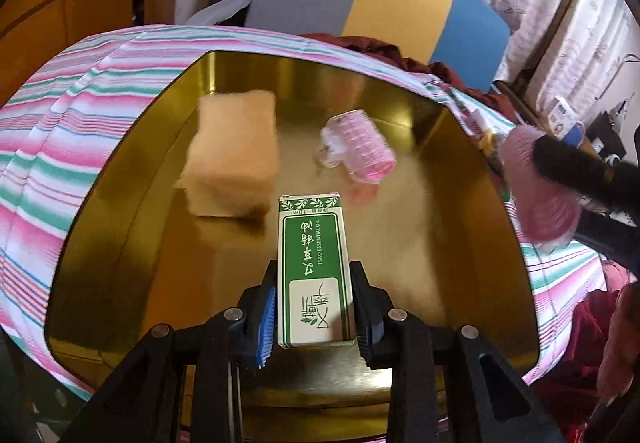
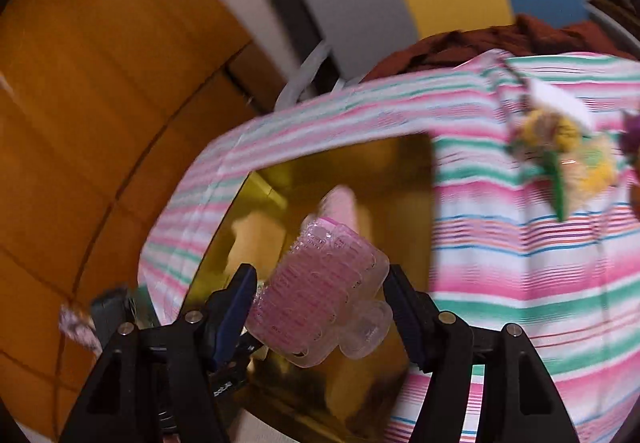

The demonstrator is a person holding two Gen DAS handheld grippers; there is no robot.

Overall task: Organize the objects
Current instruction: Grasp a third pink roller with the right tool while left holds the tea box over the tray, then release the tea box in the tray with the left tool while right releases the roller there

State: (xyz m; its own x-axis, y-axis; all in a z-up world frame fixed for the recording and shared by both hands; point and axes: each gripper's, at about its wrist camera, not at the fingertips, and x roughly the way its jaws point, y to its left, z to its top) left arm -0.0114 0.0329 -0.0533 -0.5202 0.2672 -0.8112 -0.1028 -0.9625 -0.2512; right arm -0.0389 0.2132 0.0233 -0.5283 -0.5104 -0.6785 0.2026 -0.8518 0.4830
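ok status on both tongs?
Left tongs shut on green box, over gold tin. Right tongs hold pink roller. Sponge, second roller inside.

Each gripper is built from matte black plastic. On the left gripper, angular black arms are joined by round silver screw heads, four of them in a row, and ribbed pads are fitted inside the fingers, the left pad bright blue. The right gripper is made alike: black triangular arms, silver screws, dark blue ribbed pads.
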